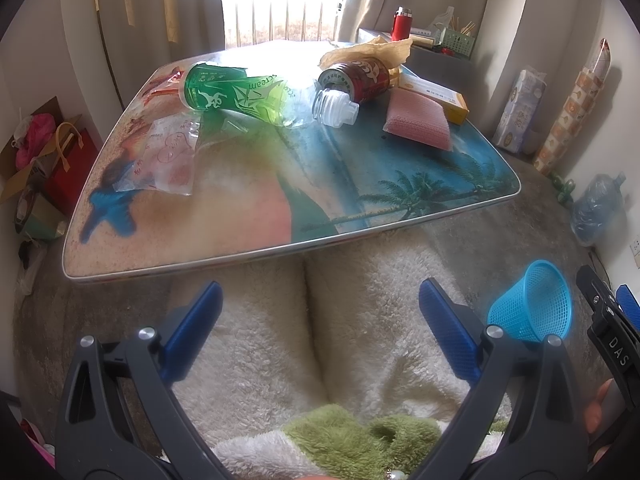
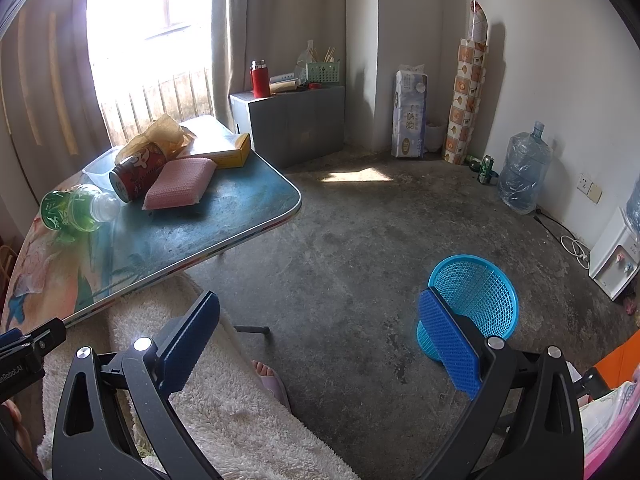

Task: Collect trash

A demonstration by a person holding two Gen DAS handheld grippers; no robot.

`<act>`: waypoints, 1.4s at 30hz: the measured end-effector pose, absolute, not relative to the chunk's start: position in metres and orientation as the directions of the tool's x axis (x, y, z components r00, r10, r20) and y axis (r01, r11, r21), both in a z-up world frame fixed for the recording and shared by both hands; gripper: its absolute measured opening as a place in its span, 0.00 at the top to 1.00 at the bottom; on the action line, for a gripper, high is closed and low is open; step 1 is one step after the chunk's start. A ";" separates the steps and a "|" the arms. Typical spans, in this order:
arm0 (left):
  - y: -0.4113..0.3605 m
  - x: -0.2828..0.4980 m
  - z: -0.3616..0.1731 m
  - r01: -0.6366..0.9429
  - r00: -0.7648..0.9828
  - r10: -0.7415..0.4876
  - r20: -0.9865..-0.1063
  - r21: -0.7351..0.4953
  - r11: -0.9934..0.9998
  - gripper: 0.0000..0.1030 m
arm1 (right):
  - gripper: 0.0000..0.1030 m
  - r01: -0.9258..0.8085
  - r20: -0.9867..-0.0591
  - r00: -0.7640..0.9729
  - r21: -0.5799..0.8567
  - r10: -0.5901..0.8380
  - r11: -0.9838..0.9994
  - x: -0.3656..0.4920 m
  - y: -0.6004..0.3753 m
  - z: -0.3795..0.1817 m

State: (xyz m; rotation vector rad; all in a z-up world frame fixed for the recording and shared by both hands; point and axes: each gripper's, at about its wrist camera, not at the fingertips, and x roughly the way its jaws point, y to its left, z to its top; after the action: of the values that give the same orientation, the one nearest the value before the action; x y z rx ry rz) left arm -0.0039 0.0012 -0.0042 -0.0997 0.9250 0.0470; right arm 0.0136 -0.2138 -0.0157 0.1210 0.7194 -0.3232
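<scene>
A green plastic bottle (image 1: 248, 94) lies on its side on the beach-print table (image 1: 248, 208), next to a red can (image 1: 356, 78), a clear plastic wrapper (image 1: 168, 156), crumpled brown paper (image 1: 368, 52), a pink sponge (image 1: 418, 118) and a yellow box (image 1: 436, 96). The bottle (image 2: 76, 208), can (image 2: 138, 172) and sponge (image 2: 180, 184) also show in the right wrist view. A blue mesh basket (image 2: 472, 300) stands on the floor to the right. My left gripper (image 1: 320, 336) is open and empty, short of the table's near edge. My right gripper (image 2: 320, 344) is open and empty above the floor, left of the basket.
The person's lap in white fleece (image 1: 340, 320) lies under both grippers. A grey cabinet (image 2: 292, 120) with a red flask (image 2: 260, 78) stands behind the table. A water jug (image 2: 522, 172), tissue pack (image 2: 410, 120) and white dispenser (image 2: 614, 256) line the right wall. Bags (image 1: 40, 168) sit at left.
</scene>
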 end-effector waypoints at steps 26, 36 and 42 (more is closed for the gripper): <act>0.003 -0.004 -0.010 -0.083 0.599 -0.004 -0.801 -0.067 0.994 0.08 | 0.06 0.330 -0.668 0.702 -0.002 -0.247 0.944 0.015 -0.211 -0.018; 0.005 -0.005 -0.013 -0.086 0.595 -0.006 -0.804 -0.071 0.994 0.08 | 0.06 0.329 -0.670 0.700 -0.002 -0.245 0.944 0.015 -0.208 -0.020; 0.005 -0.006 -0.014 -0.086 0.593 -0.007 -0.805 -0.072 0.994 0.08 | 0.06 0.327 -0.674 0.698 -0.003 -0.243 0.945 0.015 -0.207 -0.023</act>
State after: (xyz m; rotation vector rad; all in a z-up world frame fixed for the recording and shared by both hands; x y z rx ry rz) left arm -0.0059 0.0050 -0.0140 -0.1071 0.9349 0.0460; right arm 0.0150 -0.2068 -0.0227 0.1204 0.7324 -0.3184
